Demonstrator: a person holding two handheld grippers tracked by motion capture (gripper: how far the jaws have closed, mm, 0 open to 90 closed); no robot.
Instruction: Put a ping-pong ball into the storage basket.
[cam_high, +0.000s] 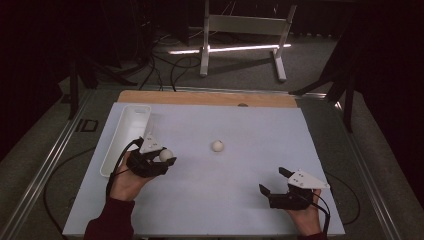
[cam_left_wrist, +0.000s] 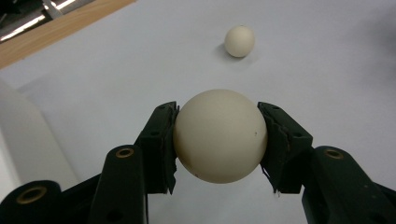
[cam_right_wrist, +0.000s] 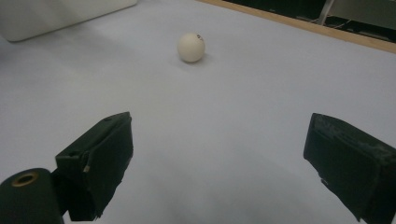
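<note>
A cream ball (cam_left_wrist: 219, 135) sits clamped between both pads of my left gripper (cam_left_wrist: 218, 140); in the high view that held ball (cam_high: 165, 155) hangs at the tip of the left gripper (cam_high: 167, 158), just right of the white tray (cam_high: 111, 155). A second cream ball (cam_high: 217, 145) (cam_left_wrist: 239, 41) (cam_right_wrist: 191, 47) lies loose on the white table near its middle. My right gripper (cam_high: 272, 180) (cam_right_wrist: 219, 161) rests low at the front right with its jaws wide apart and only bare table between them.
The long white tray stands along the table's left side, beside the left hand. A wooden strip (cam_high: 207, 98) runs along the table's far edge. Beyond it stand a white frame (cam_high: 245, 35) and cables on the floor.
</note>
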